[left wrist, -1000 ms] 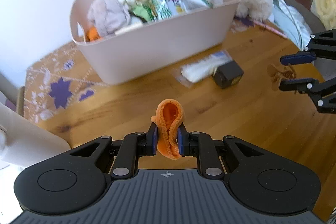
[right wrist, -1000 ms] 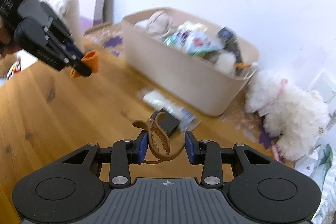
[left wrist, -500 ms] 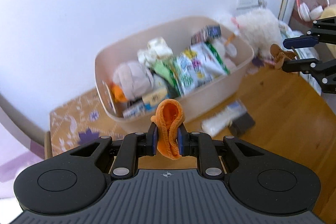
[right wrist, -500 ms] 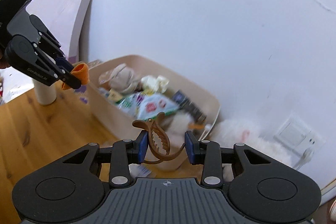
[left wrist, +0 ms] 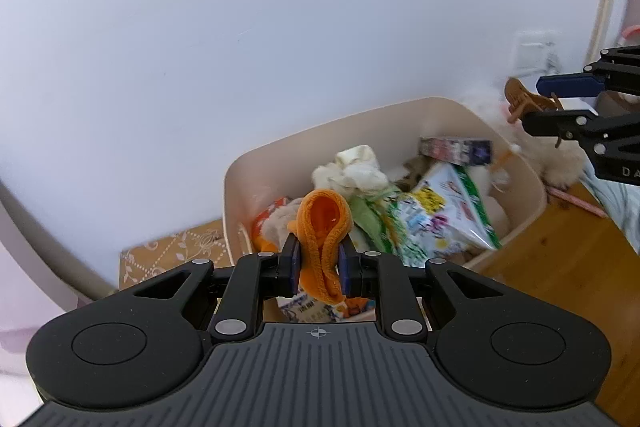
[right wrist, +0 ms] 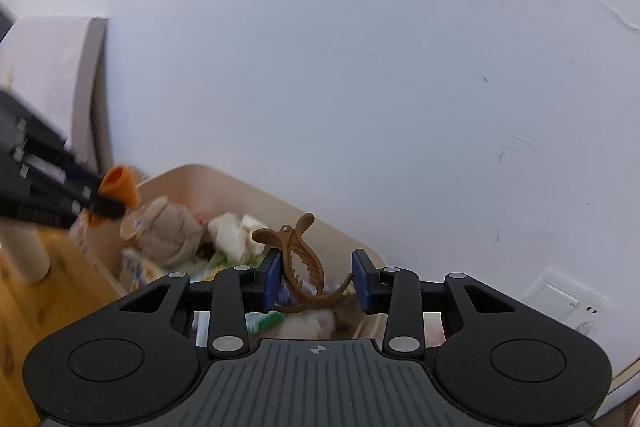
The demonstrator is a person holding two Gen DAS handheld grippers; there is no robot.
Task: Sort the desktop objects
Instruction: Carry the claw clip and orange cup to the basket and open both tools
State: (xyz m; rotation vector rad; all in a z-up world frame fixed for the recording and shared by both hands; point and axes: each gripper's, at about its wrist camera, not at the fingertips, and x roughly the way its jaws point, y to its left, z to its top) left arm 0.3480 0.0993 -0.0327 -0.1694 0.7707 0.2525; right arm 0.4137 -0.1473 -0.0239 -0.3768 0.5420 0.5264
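The left gripper [left wrist: 319, 263] is pinching an orange cloth [left wrist: 324, 227] between its pressed-in fingers, holding it above the near end of the beige storage bin [left wrist: 400, 115]. The right gripper [right wrist: 317, 279] is gripping a brown hair claw clip [right wrist: 298, 259] across a wider gap, hanging over the bin's other end. The bin is already holding a snack packet [left wrist: 440, 215], a grey plush toy [right wrist: 168, 231] and pale cloths [left wrist: 352, 167], so the sorting seems well advanced; both held items are not yet dropped in.
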